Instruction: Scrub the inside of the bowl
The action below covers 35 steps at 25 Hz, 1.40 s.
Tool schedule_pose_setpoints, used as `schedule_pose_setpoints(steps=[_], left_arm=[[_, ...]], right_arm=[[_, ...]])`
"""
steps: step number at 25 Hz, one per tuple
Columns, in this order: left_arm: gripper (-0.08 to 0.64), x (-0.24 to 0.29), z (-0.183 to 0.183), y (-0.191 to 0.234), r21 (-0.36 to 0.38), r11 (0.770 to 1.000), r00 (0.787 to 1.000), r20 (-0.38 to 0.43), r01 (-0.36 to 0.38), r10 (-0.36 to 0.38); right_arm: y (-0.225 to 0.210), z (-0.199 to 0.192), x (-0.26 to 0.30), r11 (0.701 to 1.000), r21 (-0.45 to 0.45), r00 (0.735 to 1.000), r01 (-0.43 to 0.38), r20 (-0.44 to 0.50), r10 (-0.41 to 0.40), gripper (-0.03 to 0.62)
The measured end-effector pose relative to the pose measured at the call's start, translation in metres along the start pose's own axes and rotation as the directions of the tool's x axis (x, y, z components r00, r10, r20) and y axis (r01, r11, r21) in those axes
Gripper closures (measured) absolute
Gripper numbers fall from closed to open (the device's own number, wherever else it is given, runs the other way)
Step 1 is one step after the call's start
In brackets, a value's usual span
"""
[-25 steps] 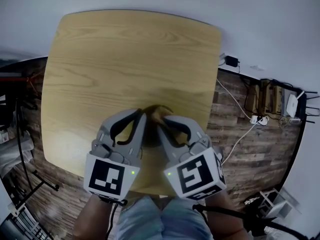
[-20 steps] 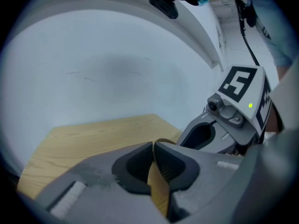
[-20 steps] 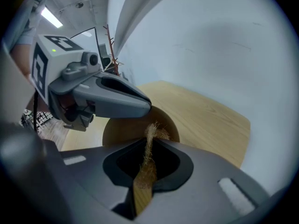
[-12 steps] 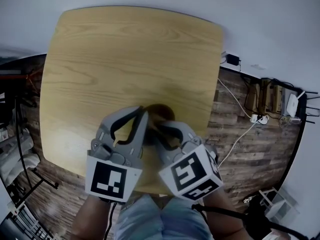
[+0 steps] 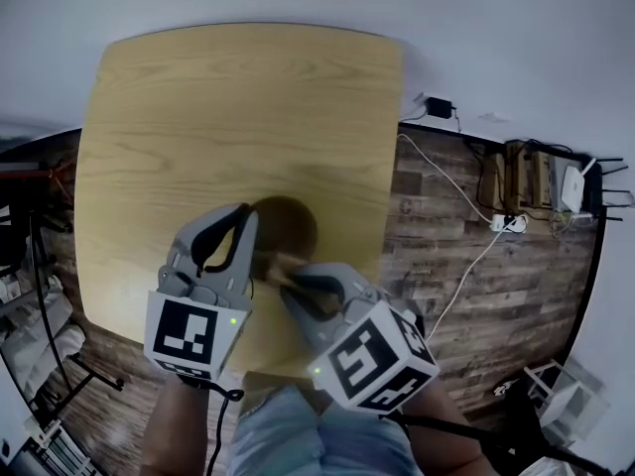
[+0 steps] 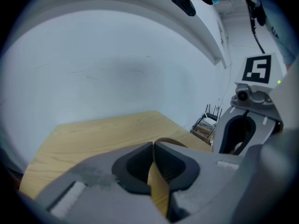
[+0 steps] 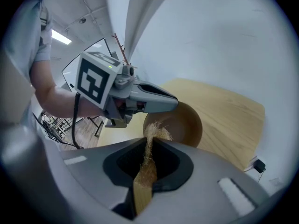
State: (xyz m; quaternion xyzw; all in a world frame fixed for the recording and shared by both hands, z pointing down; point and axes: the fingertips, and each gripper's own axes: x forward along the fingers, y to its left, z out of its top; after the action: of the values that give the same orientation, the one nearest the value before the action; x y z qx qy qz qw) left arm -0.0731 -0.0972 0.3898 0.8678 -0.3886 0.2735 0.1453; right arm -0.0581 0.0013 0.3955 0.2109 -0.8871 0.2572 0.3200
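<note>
Gripping the bowl (image 7: 184, 124) by its rim, the left gripper (image 6: 153, 147) has both jaws pressed together on the thin wooden wall, 1 jaw on each face of it. No gap shows between the jaw pads and the wood.

The right gripper (image 7: 148, 141) is closed on a brush (image 7: 145, 174). The flat wooden handle runs back between the 2 jaws. The pale bristles (image 7: 156, 130) project past the jaw tips and sit at the near edge of the bowl. Contact between the bristles and the inner surface cannot be confirmed.

The bowl is brown, round and wooden. It is located on the light wooden table (image 5: 238, 97), toward the near edge and just ahead of both grippers. In the right gripper view its opening faces the camera, and the left gripper reaches over its left rim from above. Whether its base sits flat on the table cannot be told.

In the head view the 2 grippers lie close together, left beside right, with the marker cubes toward the person. Dark plank floor (image 5: 446, 236) shows to the right of the table, with a white cable (image 5: 451, 181) running across it.
</note>
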Motion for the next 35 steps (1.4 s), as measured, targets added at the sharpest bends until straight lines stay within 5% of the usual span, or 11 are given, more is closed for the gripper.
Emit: schedule_pose_setpoints(steps=[5,15,22,26,35], left_arm=[[0.525,0.002,-0.001,0.003,-0.001,1.0,1.0,0.001,0.0,0.0],[0.525,0.006,0.001,-0.006,-0.004,1.0,1.0,-0.014,-0.002,0.002],[0.525,-0.001,0.004,-0.015,0.008,1.0,1.0,-0.006,0.007,-0.007],[0.525,0.0,-0.001,-0.02,-0.049,0.998,0.999,-0.005,0.047,-0.048],[0.525,0.001,-0.008,-0.005,-0.111,0.991,0.998,0.01,0.069,-0.068]], right_arm=[[0.004,0.001,-0.028,1.0,0.03,0.997,-0.004,0.075,0.002,0.549],[-0.028,0.011,-0.049,0.991,0.066,0.981,0.119,0.149,-0.128,0.549],[-0.038,0.024,-0.022,0.989,0.039,0.981,0.146,0.127,-0.15,0.549],[-0.046,0.029,0.001,0.987,0.012,0.983,0.158,0.09,-0.159,0.549],[-0.032,0.03,0.039,0.993,-0.085,0.996,0.087,-0.005,-0.088,0.549]])
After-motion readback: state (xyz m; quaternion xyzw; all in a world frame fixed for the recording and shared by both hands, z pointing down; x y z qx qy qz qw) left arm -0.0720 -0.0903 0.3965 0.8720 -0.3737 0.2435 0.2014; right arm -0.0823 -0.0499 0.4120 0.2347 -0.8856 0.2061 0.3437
